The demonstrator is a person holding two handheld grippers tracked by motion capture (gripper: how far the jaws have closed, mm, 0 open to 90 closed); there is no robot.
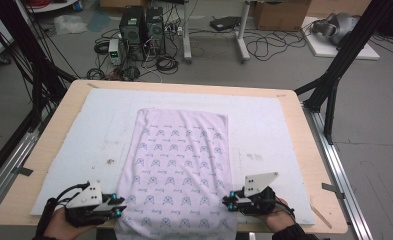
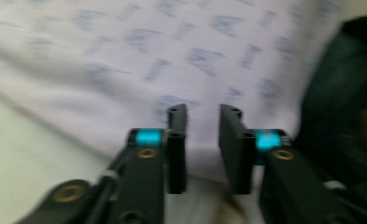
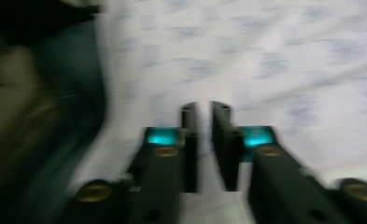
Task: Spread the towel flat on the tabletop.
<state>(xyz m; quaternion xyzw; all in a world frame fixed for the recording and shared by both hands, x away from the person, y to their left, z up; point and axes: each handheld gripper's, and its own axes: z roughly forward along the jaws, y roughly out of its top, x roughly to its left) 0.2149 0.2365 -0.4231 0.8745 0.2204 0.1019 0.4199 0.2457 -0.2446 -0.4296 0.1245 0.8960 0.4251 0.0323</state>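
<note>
We are observing the left gripper (image 1: 118, 206) at the near left edge of the white rectangular cloth printed with small blue motifs (image 1: 181, 165); its jaws are standing slightly apart with nothing pinched between them. The right gripper (image 1: 229, 200) is sitting at the near right edge, jaws likewise parted and empty. The cloth is lying flat along the white foam mat (image 1: 264, 120) on the pale wooden table (image 1: 311, 165), its near end hanging over the edge. We are judging the spreading largely done; any fold remains ahead.
</note>
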